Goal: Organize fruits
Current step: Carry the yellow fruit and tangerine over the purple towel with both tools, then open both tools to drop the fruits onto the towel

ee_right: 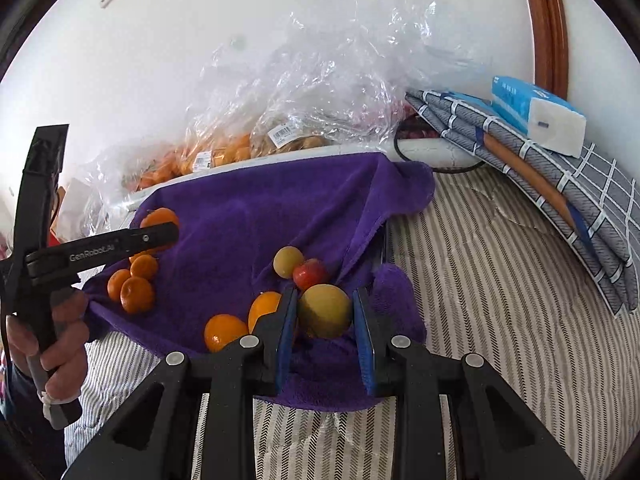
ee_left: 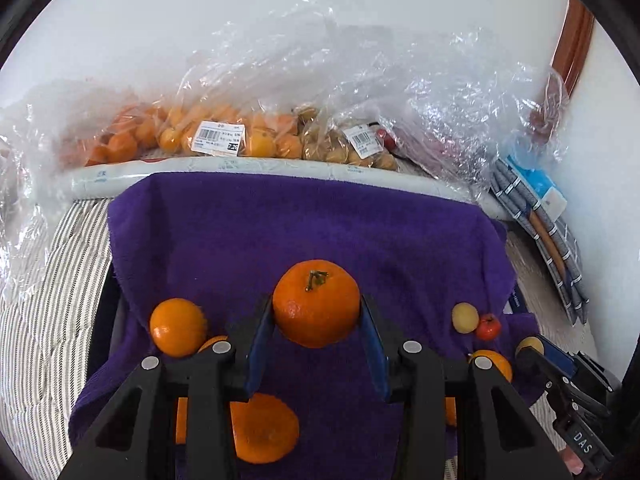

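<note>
Left wrist view: left gripper (ee_left: pixel 317 316) clamping a mandarin (ee_left: pixel 316 303) between blue pads (ee_left: pixel 259 344), lifting it clear of the purple towel (ee_left: pixel 280 224). Lying below, nearer: another orange (ee_left: pixel 264 428); sitting left: a third (ee_left: pixel 177 327). Resting right on the towel: a yellow fruit (ee_left: pixel 465 317) touching a red fruit (ee_left: pixel 488 326). Piling up far behind, against the wall: plastic bags (ee_left: pixel 224 136) of oranges.

Right wrist view: right gripper (ee_right: pixel 325 312) squeezing a yellow-green fruit (ee_right: pixel 325 311) just above the towel's near right part. Sitting left of it: two oranges (ee_right: pixel 225 332); just beyond: a small yellow fruit (ee_right: pixel 288 261) and red one (ee_right: pixel 310 273). Clustering far left: more oranges (ee_right: pixel 137 294).
</note>
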A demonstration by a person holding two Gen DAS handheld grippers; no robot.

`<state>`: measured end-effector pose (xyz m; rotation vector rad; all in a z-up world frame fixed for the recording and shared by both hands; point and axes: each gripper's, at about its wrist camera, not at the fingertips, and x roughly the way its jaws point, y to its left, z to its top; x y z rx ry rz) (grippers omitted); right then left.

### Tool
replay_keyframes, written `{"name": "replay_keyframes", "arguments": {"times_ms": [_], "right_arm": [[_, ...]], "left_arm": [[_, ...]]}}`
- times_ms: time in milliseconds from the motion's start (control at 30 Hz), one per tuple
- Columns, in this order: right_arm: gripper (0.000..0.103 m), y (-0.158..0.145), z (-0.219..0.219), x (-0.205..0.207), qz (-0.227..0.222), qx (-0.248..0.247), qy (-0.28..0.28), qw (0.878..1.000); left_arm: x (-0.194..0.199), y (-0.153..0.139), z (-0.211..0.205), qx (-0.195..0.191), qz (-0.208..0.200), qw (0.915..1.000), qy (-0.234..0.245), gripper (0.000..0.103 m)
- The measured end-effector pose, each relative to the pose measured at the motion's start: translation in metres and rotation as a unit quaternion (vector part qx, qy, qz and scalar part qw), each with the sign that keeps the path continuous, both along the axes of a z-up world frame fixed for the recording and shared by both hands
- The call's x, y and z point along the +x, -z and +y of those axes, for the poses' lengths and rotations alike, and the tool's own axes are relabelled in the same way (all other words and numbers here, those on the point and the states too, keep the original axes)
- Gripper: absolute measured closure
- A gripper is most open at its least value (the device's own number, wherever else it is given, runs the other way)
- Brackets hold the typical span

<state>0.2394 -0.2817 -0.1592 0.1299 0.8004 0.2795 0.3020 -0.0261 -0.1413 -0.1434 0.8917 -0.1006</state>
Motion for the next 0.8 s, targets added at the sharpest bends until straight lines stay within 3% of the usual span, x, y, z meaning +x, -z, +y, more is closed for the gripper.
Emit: {"name": "replay_keyframes", "arguments": {"times_ms": [267,600,667,800], "right_arm": [[0.075,0.006,0.013,-0.003,-0.006,-0.045,-0.001,0.999],[0.074,0.007,0.018,-0.006,-0.003,-0.058,0.004,0.998],[0.063,0.005,0.019,-0.007,-0.005,-0.065,0.008,0.998],[0.056,-0.013,0.015,-0.021,-0.010,-0.051,0.028,0.998]], "left_arm": [[0.003,0.013,-0.009,0.023,0.015,0.9995,0.015,0.062],[-0.004,0.024,-0.012,0.037,0.024,0.9990,0.010,0.061],[-0.010,0.019,-0.012,0.046,0.019,0.9988,0.004,0.060],[-0.035,-0.004,-0.008,0.048,0.006,0.9988,0.012,0.055]]}}
